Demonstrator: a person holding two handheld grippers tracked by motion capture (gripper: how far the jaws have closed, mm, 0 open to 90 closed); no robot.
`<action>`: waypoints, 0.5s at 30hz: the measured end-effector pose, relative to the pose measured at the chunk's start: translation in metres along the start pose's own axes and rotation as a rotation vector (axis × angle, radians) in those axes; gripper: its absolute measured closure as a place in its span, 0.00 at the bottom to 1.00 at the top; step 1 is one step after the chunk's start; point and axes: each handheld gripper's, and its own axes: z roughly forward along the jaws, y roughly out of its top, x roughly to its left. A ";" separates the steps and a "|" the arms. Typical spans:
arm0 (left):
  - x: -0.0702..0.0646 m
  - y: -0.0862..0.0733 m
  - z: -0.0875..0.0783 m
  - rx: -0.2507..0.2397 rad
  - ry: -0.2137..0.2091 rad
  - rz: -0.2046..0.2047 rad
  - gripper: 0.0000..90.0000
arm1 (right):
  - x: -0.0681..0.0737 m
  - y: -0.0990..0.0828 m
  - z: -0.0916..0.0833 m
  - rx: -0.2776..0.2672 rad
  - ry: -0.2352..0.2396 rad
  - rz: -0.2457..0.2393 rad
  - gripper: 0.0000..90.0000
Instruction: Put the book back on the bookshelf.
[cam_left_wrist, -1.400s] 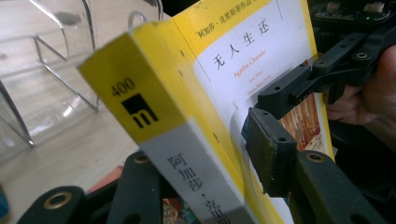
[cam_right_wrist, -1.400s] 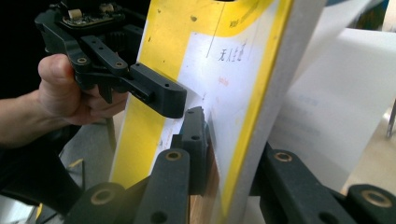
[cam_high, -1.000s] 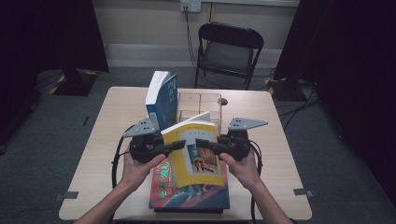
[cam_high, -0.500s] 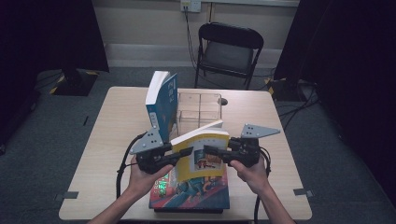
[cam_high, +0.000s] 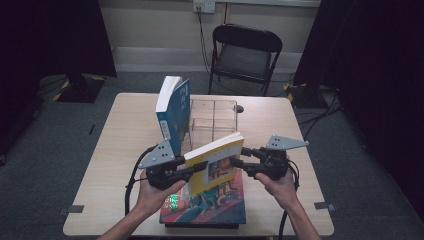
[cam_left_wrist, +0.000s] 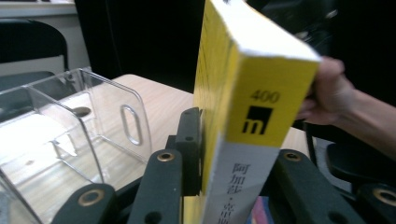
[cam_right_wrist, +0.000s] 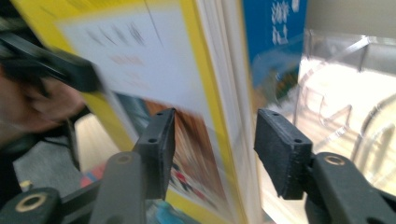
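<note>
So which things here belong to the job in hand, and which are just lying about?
In the job:
- yellow paperback book, clamped by the left gripper
- right gripper, jaws just opening, book edge between them
- clear plastic divided rack
- blue upright book
- colourful flat book

Lying about:
- black folding chair
- wall socket

We see a pale wooden counter (cam_high: 125, 145) on grey carpet (cam_high: 50, 150). Behind it stands 1 black folding chair (cam_high: 247, 52) against a light wall (cam_high: 150, 25) with a socket (cam_high: 203, 6) and cables hanging from it. Black curtains (cam_high: 50, 35) close in both sides, and the light falls mostly on the counter.
</note>
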 end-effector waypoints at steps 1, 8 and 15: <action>-0.002 0.000 -0.001 0.005 0.008 0.006 0.80 | -0.002 -0.002 0.003 0.014 0.007 0.007 0.54; 0.001 -0.002 -0.003 0.004 -0.001 -0.005 0.78 | -0.003 -0.010 0.016 0.052 0.004 -0.014 0.61; -0.004 -0.007 0.009 0.039 0.032 0.005 0.76 | 0.000 -0.009 0.017 0.062 0.000 -0.012 0.62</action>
